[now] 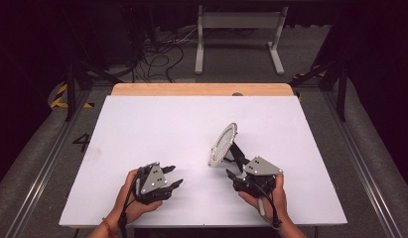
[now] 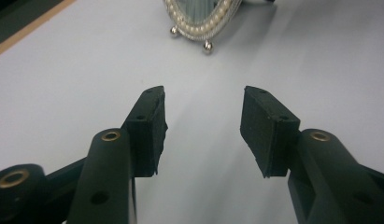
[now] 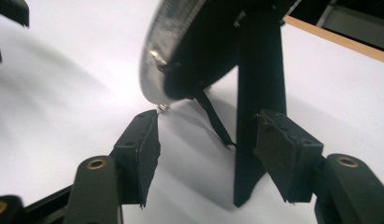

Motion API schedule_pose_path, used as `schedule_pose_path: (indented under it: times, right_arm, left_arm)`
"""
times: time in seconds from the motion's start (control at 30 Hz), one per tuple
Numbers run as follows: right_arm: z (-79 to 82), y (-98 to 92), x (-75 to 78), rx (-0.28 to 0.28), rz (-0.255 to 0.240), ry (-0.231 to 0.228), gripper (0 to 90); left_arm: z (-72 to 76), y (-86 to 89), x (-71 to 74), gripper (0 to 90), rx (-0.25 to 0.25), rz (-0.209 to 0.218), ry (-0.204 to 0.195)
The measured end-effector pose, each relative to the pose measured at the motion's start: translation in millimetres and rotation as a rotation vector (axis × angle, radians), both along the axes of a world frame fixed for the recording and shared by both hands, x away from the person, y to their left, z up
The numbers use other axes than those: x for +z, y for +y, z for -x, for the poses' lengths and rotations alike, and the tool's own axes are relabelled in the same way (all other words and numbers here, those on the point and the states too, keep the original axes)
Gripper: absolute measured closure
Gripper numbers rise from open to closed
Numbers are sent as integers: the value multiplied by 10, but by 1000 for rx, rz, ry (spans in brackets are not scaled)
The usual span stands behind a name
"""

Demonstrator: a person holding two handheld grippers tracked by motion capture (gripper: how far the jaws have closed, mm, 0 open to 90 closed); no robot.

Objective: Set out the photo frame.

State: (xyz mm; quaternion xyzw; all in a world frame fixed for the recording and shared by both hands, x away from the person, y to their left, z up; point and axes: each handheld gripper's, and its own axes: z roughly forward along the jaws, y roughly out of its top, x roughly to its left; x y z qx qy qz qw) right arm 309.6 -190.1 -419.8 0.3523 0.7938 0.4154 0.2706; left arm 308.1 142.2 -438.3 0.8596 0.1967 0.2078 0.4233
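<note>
Oval frame stands just ahead of the right hand-held gripper, back and prop leg facing it

The small oval frame (image 1: 223, 144), pearl-beaded rim, stands tilted on the white tabletop (image 1: 157, 124), right of centre, on two ball feet in front + a black prop leg (image 3: 255, 116) behind. Its long axis runs up and leans back, face turned toward the left side. Right hand-held gripper (image 1: 235, 174) is the nearer one by far: it sits right behind the frame, jaws apart w/ nothing pinched, the prop leg between them in the right gripper view; can't tell if a pad touches it. Left hand-held gripper (image 1: 172, 176) is well apart to the left, aimed at the frame's front, jaws open & empty w/ bare tabletop between them. My read: any next grab falls to the right one, closing on the leg or rim
</note>
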Motion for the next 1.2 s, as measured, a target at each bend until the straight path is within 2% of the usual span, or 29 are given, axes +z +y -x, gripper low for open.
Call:
schedule_pose_path:
  times: [0.03,0.07,0.13,0.2,0.27,0.3,0.37,0.47,0.53,0.7,0.9,1.03,1.2]
  right_arm:
    - [15,16,13,17,-35,19,406]
    - [15,23,16,23,-45,21,405]
    - [19,34,20,23,-59,19,403]
    - [15,63,16,23,-75,17,394]
    - [4,96,3,28,-86,9,389]
    - [-29,137,-16,29,-104,20,380]
    - [-70,175,-35,22,-125,37,373]
    - [-149,250,-71,8,-130,55,361]
    - [-194,313,-107,6,-140,82,359]
    - [-225,412,-141,-2,-96,56,351]
    - [-296,407,-123,-25,-139,46,382]
    - [-329,429,-137,-38,-146,55,408]
    - [-377,432,-144,-65,-162,50,462]
  left_arm:
    - [14,38,-24,502,1,7,6]
    - [29,89,-52,501,0,34,19]
    - [31,99,-55,476,-2,34,19]
    - [38,74,-67,459,0,10,3]
    - [30,43,-98,428,5,6,10]
    - [28,18,-120,405,4,-18,9]
    - [27,3,-141,383,5,-24,16]
    - [21,4,-148,374,12,-40,18]
    - [21,17,-134,371,11,-29,23]
    - [10,50,-128,362,22,-26,23]
    - [0,45,-139,352,23,-39,27]
    - [-10,36,-148,341,19,-69,18]
    - [-18,45,-162,327,20,-75,27]
